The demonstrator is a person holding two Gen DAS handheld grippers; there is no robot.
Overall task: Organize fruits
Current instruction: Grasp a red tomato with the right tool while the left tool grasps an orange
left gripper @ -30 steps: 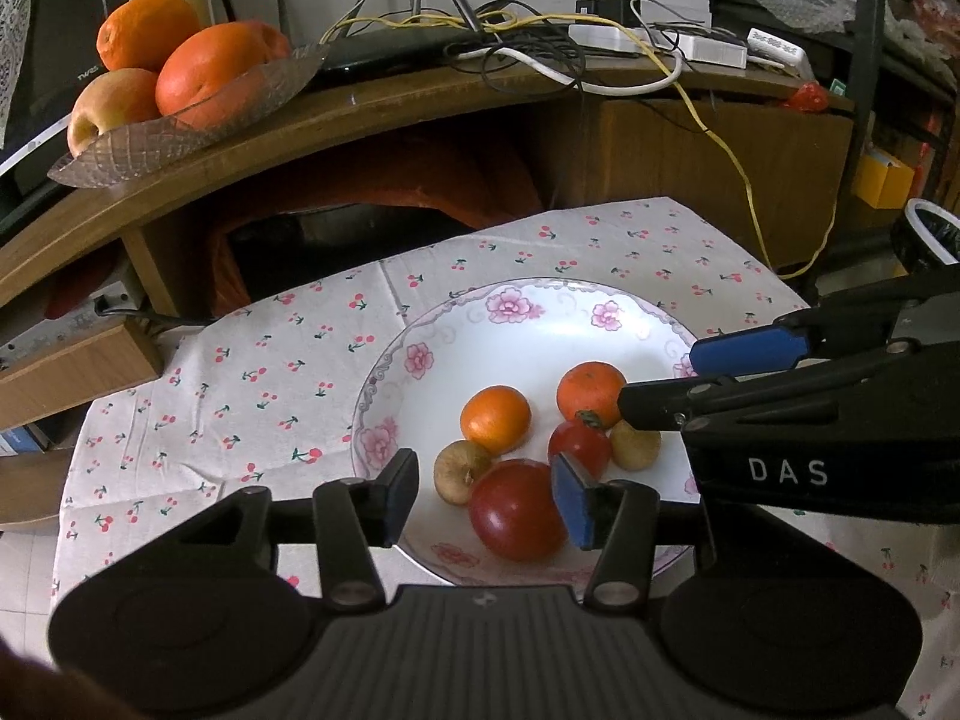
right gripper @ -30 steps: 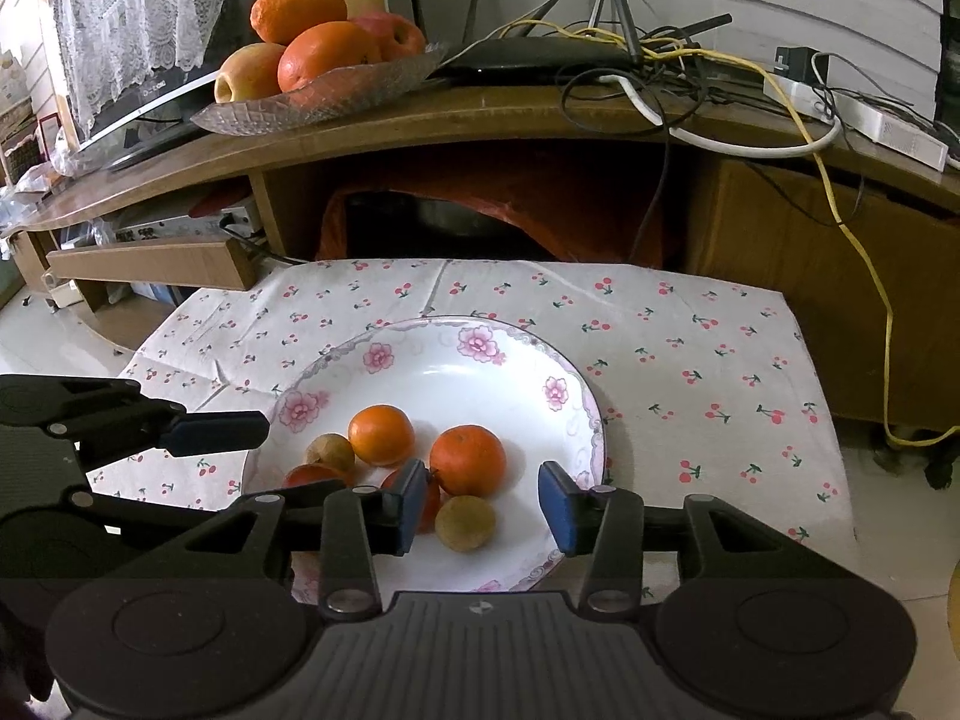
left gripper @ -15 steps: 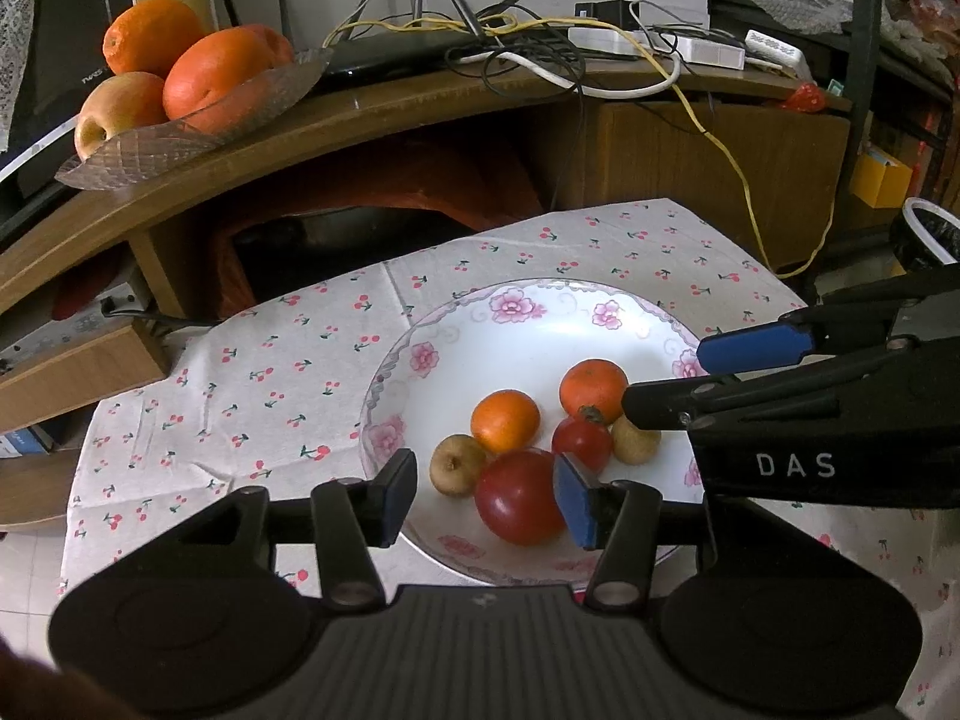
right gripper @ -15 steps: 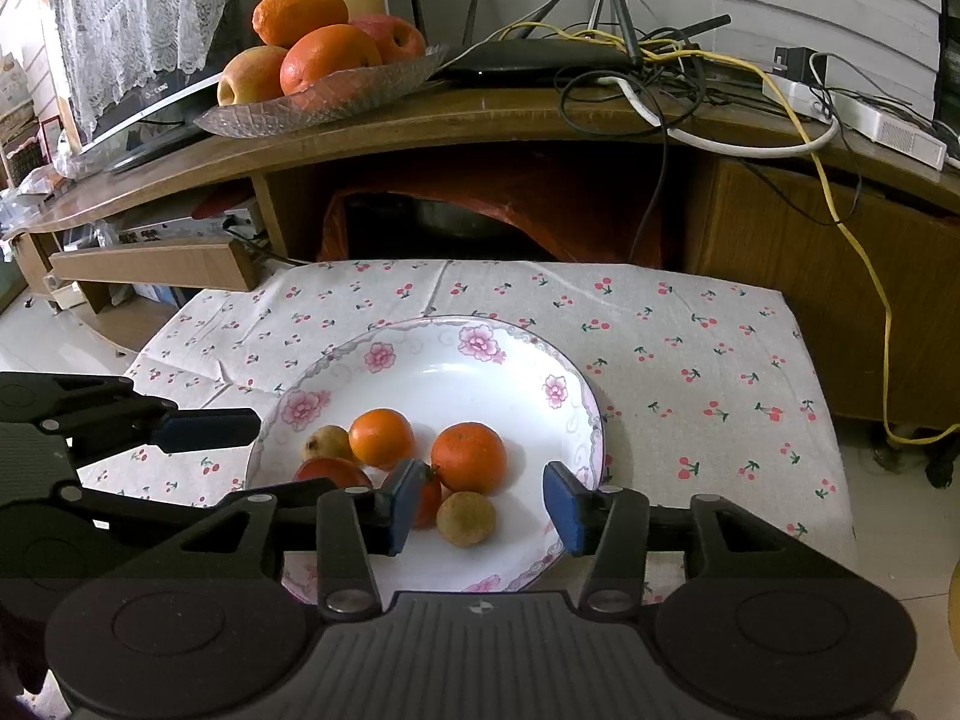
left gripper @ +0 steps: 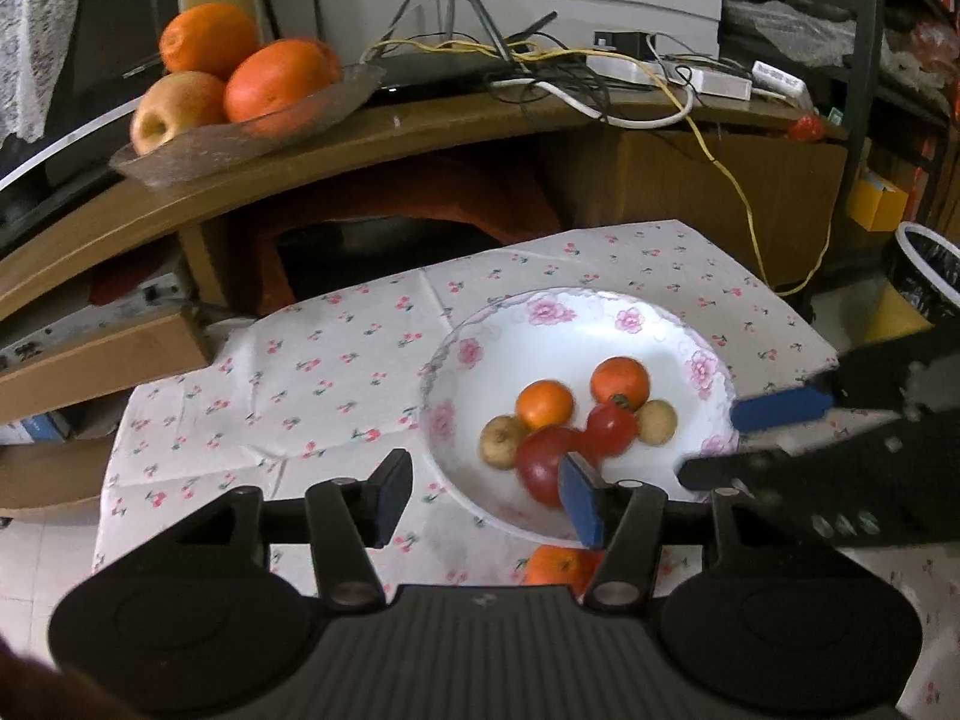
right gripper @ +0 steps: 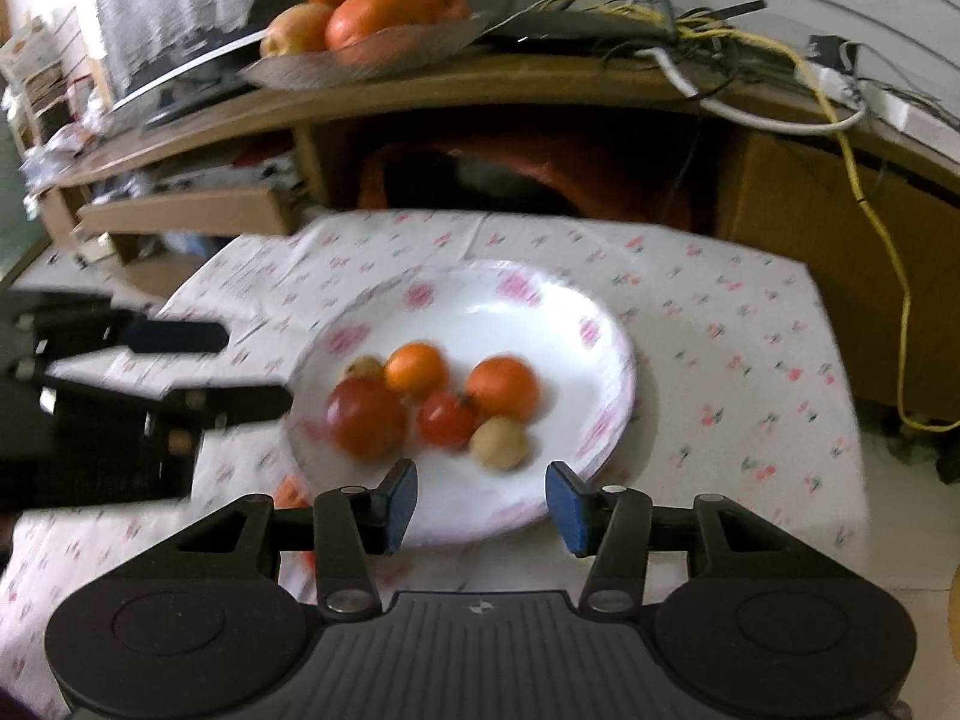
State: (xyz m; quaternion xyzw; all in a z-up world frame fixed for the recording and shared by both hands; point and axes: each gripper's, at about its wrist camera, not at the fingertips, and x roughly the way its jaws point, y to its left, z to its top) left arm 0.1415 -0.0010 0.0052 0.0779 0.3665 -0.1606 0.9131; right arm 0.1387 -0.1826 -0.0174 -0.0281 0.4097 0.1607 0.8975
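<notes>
A white flowered plate (left gripper: 600, 324) (right gripper: 510, 306) lies on a cherry-print cloth (left gripper: 336, 372). It holds two oranges, two red fruits and two small brown fruits. A big red fruit (left gripper: 543, 462) (right gripper: 366, 417) lies nearest my left gripper. Another orange (left gripper: 555, 564) lies on the cloth in front of the plate, partly hidden. My left gripper (left gripper: 486, 495) is open and empty at the plate's near left rim. My right gripper (right gripper: 480, 501) is open and empty at the near rim, and shows in the left wrist view (left gripper: 738, 438).
A glass dish (left gripper: 240, 132) (right gripper: 360, 54) of oranges and an apple stands on a wooden shelf (left gripper: 420, 138) behind the cloth. Cables and a router lie on the shelf. A bin (left gripper: 927, 276) stands at the right.
Both grippers have drawn back and up from the plate, still open. The left view has swung left, and an orange on the cloth below the plate has come into sight.
</notes>
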